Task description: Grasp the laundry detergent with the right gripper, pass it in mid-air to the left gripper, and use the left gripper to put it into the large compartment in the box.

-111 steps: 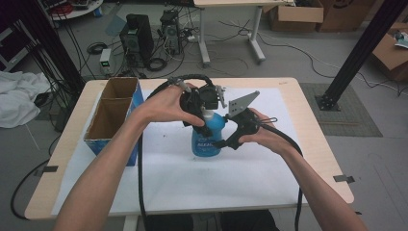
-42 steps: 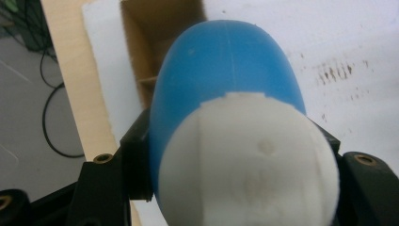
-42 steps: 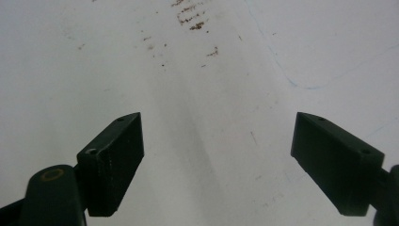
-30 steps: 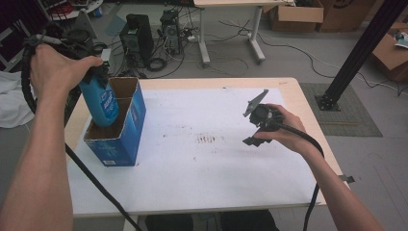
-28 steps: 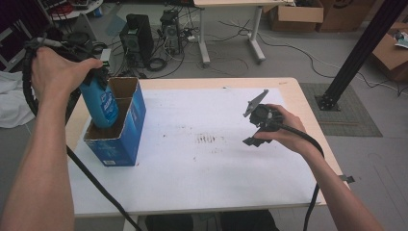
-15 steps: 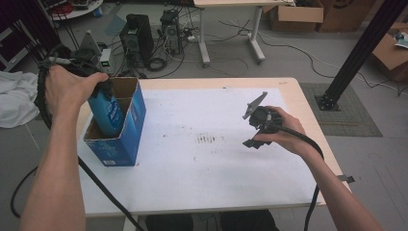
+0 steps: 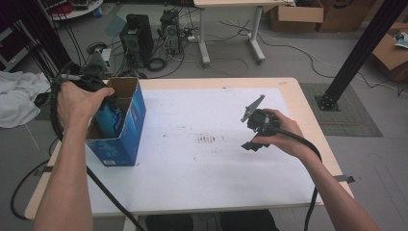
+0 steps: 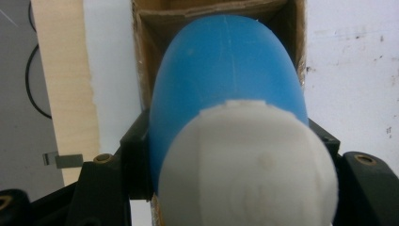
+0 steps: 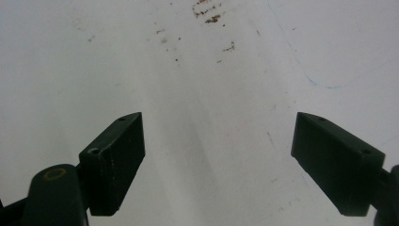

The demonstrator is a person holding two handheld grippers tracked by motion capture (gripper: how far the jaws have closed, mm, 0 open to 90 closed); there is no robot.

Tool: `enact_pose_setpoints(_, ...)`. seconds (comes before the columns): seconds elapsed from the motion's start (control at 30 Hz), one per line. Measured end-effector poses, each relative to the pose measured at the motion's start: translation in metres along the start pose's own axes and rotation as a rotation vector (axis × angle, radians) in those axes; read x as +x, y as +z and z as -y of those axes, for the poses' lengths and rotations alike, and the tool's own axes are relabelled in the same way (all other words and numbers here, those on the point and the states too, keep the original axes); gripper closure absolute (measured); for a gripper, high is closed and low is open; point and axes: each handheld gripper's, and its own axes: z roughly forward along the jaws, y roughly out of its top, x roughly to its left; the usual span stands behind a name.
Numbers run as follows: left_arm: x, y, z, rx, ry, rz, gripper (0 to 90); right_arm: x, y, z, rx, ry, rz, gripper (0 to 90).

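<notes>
At 9 o'clock on the table (image 7: 288, 91), the left gripper (image 7: 103, 94) is clamping a blue bottle (image 8: 226, 70) just below its white cap (image 8: 247, 165), 1 black jaw pressing on each side. The bottle is hanging cap-up inside the open top of the blue cardboard box (image 7: 126, 139), its lower part already below the rim while its shoulder is standing above it; from the left gripper view the brown inner walls are showing around the blue body. Whether the base is resting on the box floor cannot be told.

Toward 3 o'clock, the right gripper (image 9: 216, 160) is hovering over the white sheet (image 7: 202, 178) with its 2 jaws spread wide and nothing between them, near a patch of brown specks (image 7: 207, 139).

Judging by this, the packing is most of the way done: the bottle is in the box mouth, and what is left is settling it to the bottom, letting go and lifting the hand out.
</notes>
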Motion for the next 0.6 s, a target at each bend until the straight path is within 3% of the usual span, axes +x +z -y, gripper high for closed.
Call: enact_pose_setpoints(0.6,-0.003,0.037,0.007,0.025,-0.008,-0.009,38.2,0.003,0.005,0.004,0.006,0.006,-0.001,18.0)
